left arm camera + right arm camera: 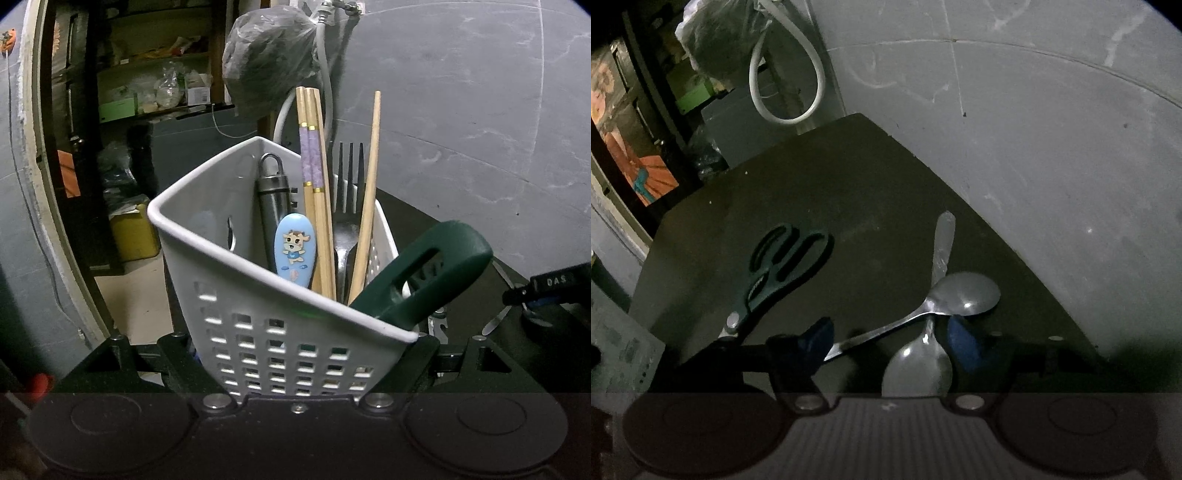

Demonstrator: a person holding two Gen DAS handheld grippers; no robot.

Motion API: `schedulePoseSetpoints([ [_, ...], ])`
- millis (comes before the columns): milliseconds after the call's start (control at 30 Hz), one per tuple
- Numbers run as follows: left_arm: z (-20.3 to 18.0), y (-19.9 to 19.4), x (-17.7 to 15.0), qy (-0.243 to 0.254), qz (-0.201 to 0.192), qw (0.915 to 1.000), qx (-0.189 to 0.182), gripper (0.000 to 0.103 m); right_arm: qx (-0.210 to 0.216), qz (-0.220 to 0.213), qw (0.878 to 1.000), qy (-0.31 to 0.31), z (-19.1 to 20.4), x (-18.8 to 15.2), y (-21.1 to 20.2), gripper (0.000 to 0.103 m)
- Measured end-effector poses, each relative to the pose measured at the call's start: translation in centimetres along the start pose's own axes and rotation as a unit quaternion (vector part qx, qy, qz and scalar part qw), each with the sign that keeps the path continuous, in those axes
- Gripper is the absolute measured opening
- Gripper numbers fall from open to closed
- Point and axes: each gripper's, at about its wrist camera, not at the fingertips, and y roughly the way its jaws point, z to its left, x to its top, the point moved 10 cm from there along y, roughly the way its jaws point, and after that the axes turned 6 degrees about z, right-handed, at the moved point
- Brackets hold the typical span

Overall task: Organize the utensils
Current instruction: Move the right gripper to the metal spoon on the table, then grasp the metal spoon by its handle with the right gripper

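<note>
In the left wrist view my left gripper (299,362) is shut on a white perforated utensil basket (258,302), tilted. Inside stand chopsticks (317,206), a black fork (349,192), a blue cartoon spoon (293,251), a metal handle (273,192) and a dark green handle (424,273) that leans over the right corner. In the right wrist view two metal spoons lie crossed on the dark table (849,206): one (964,295) with its bowl far right, one (919,365) close between my fingers. My right gripper (890,343) stands open around them, blue pads (818,339) on either side.
Green-handled scissors (783,258) lie on the table left of the spoons. A grey wall (1034,129) bounds the table on the right. A white hose (786,74) and a bagged bundle (269,55) hang behind; cluttered shelves (147,81) stand at the far left.
</note>
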Motion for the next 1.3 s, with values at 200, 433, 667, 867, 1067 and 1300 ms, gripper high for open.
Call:
schedulePoseSetpoints([
  [200,-0.1,-0.2,-0.2,-0.002,0.001,1.0,0.003,0.083,-0.007,-0.008,1.0,0.021,-0.7,1.5,0.8,0.059],
  [433,-0.3,-0.2,-0.2,-0.003,0.002,1.0,0.003,0.083,-0.044,-0.014,0.999,0.026,-1.4,3.1,2.0,0.038],
  [667,-0.3,-0.2,-0.2,-0.004,0.002,1.0,0.003,0.084,-0.046,-0.007,0.998,0.03,-0.9,4.0,2.9,0.039],
  [867,-0.3,-0.2,-0.2,-0.004,0.002,1.0,0.003,0.084,-0.063,0.001,0.998,0.006,0.1,4.6,3.6,0.05],
  [1067,-0.3,-0.2,-0.2,-0.004,0.003,1.0,0.003,0.084,-0.11,0.008,0.993,-0.035,1.4,4.9,4.5,0.048],
  [1300,-0.3,-0.2,-0.2,-0.004,0.002,1.0,0.003,0.084,-0.111,-0.005,0.994,0.009,0.4,4.8,4.1,0.013],
])
